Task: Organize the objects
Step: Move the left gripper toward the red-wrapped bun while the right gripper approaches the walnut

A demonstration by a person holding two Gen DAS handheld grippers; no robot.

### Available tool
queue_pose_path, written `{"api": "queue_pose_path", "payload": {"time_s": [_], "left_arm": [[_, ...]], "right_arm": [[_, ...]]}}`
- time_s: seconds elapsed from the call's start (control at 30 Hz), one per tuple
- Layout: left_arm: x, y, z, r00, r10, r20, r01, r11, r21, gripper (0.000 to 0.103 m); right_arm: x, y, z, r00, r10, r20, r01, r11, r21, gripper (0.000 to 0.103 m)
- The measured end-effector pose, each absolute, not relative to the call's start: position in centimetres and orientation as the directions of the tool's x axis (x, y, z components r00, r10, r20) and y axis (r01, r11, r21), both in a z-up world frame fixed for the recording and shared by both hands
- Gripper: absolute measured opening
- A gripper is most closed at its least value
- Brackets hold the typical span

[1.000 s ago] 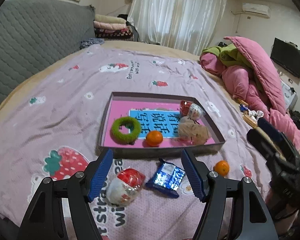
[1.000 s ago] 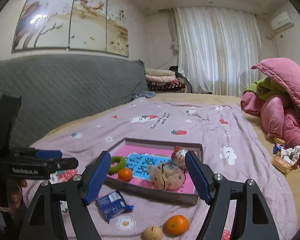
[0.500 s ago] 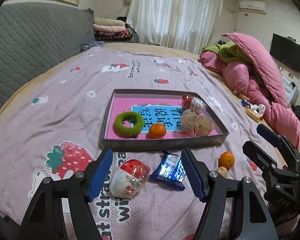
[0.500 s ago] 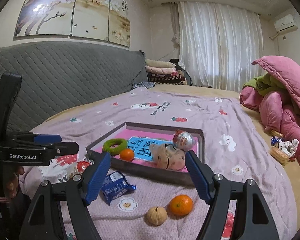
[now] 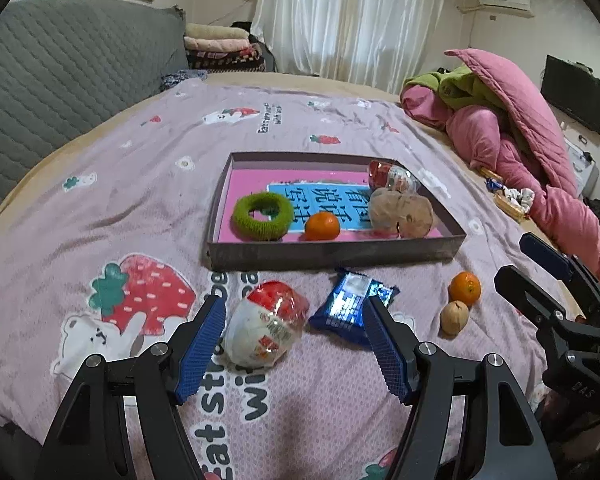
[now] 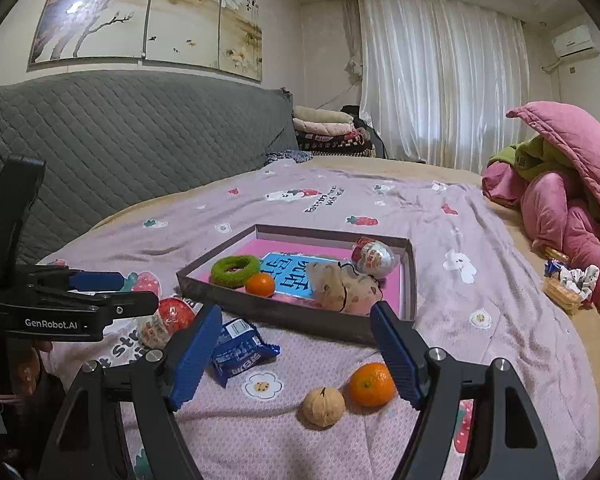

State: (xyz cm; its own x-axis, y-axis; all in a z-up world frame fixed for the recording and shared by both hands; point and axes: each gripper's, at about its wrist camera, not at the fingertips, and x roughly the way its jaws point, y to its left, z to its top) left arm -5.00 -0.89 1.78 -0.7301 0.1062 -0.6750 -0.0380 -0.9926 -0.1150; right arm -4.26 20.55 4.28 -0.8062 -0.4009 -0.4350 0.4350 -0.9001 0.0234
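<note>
A shallow grey box with a pink floor lies on the bed. It holds a green ring, an orange, a beige plush and a red-white capsule toy. In front of the box lie a second capsule toy, a blue snack packet, an orange and a walnut. My left gripper is open, just above the capsule toy and packet. My right gripper is open above the walnut and orange.
The bed is covered by a lilac strawberry-print sheet. A pink and green quilt pile lies at the right. A grey padded headboard runs along the left. A small basket of wrappers sits by the quilt.
Both grippers have lowered and come closer to the loose items in front of the box. The walnut has come into the left wrist view. No item has moved.
</note>
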Motion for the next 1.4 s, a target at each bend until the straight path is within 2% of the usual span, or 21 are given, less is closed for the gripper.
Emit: {"api": "queue_pose_path", "payload": {"time_s": [1.4], "left_arm": [[-3.7, -1.3, -1.3, -0.668, 0.101, -0.737, -0.048, -0.995, -0.092, 0.073]], "right_arm": [[-2.5, 19.5, 0.4, -0.742, -0.364, -0.563, 0.434, -0.901, 0.010, 0.076]]}}
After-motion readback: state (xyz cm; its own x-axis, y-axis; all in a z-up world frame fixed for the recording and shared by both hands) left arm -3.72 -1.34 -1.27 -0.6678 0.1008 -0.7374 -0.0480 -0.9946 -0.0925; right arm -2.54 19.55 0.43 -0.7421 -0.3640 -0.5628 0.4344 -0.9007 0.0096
